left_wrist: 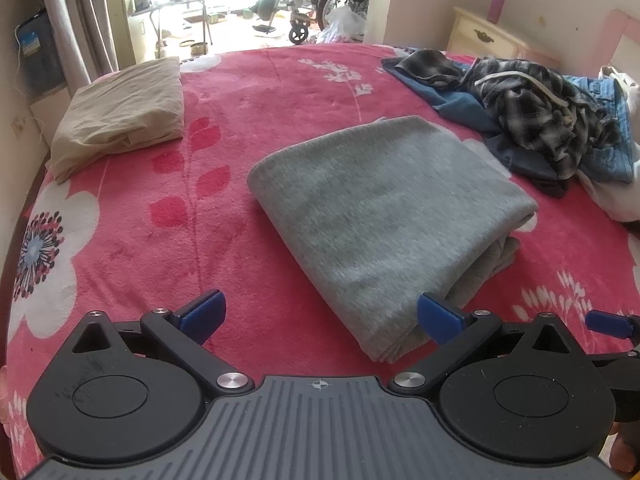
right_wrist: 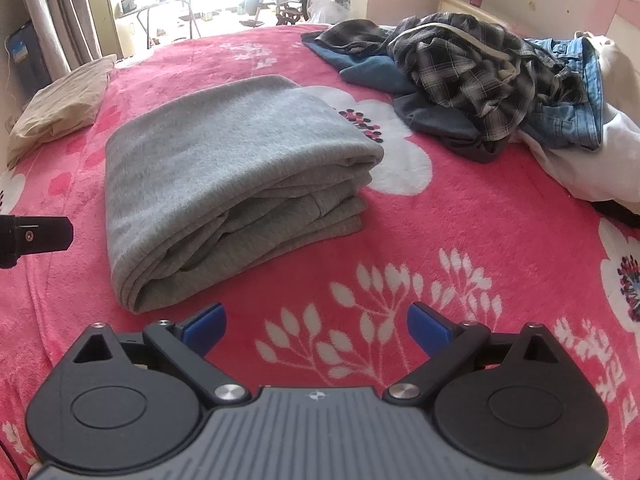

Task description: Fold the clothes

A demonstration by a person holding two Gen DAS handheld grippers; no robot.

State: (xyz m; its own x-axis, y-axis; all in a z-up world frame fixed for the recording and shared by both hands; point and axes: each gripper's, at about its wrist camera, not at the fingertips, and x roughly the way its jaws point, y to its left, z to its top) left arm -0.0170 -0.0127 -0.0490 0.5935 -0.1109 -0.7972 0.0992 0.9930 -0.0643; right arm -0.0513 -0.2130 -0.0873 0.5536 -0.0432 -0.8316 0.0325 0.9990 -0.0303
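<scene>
Grey garment (left_wrist: 384, 204): we see it folded into a thick stack mid-bed, on the pink blanket (left_wrist: 140, 248).
Feel: we judge it soft, limp and fairly light; layers may slide apart if lifted by one edge.
Hold: we would pinch all layers at the rounded fold, both near corners.
Left gripper (left_wrist: 320, 316): jaws apart, empty, just short of the stack.
Right gripper (right_wrist: 316, 322): jaws apart, empty.
Pile (right_wrist: 480, 76): we see unfolded clothes far right.

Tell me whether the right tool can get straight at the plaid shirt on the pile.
Probably yes. The right tool is open and empty, and only bare pink blanket lies between it and the plaid shirt, which sits on top of the pile; the folded grey garment lies off to the left.
</scene>
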